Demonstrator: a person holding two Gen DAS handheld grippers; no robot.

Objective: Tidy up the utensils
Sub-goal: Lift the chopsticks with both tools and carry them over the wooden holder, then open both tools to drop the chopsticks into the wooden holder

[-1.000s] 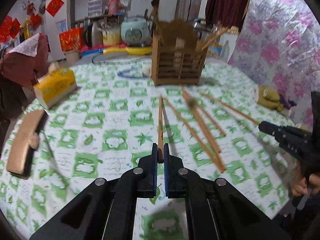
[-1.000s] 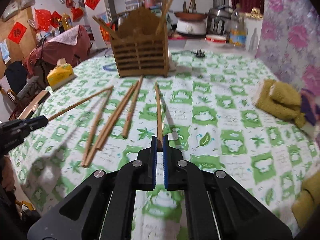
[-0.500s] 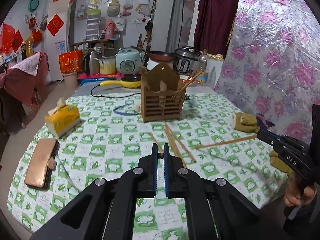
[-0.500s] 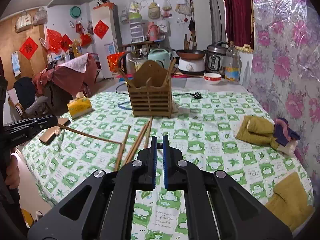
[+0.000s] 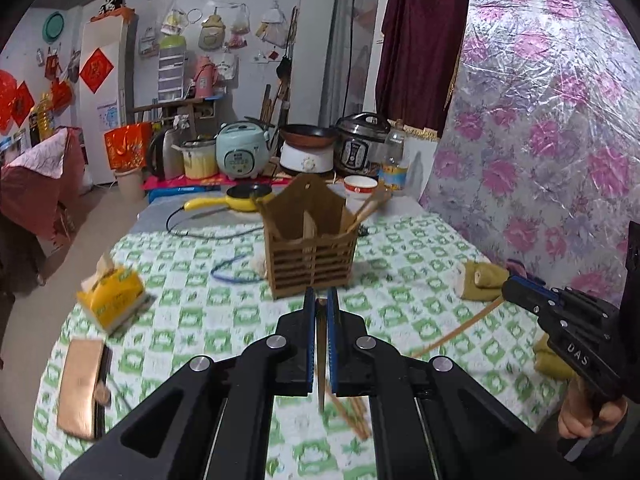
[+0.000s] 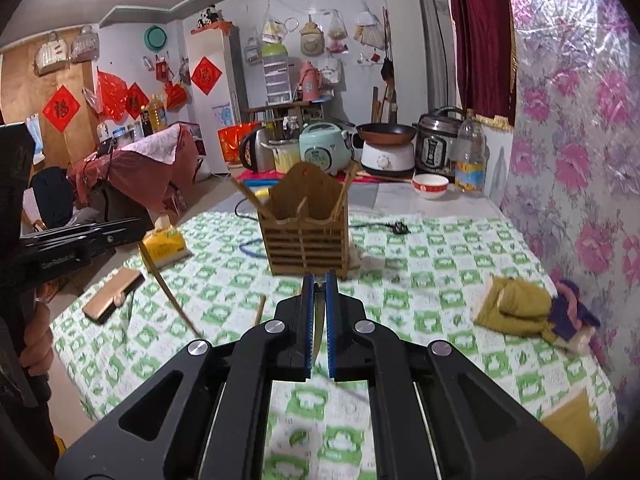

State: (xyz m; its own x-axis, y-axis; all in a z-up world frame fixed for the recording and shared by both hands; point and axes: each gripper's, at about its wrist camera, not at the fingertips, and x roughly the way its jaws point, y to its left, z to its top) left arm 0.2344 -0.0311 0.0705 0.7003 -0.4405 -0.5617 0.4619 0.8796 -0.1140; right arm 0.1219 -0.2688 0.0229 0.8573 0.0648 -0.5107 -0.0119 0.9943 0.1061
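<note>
L gripper (image 5: 319, 312): clenched on one chopstick (image 5: 321, 360), lifted clear of table so it can go in holder.
R gripper (image 6: 319, 292): clamped on another chopstick (image 6: 317, 328), same reason.
Holder (image 5: 311, 248): upright mid-table, just ahead, few sticks inside.
Loose chopsticks (image 5: 352, 412): lying on cloth below L gripper.
Next, prob: tip and drop into compartment.

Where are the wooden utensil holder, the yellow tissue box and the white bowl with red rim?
wooden utensil holder (image 5: 314, 258): left wrist view, slatted front.
yellow tissue box (image 5: 114, 300): left wrist view, its side.
white bowl (image 6: 430, 186): right wrist view, outer wall.
</note>
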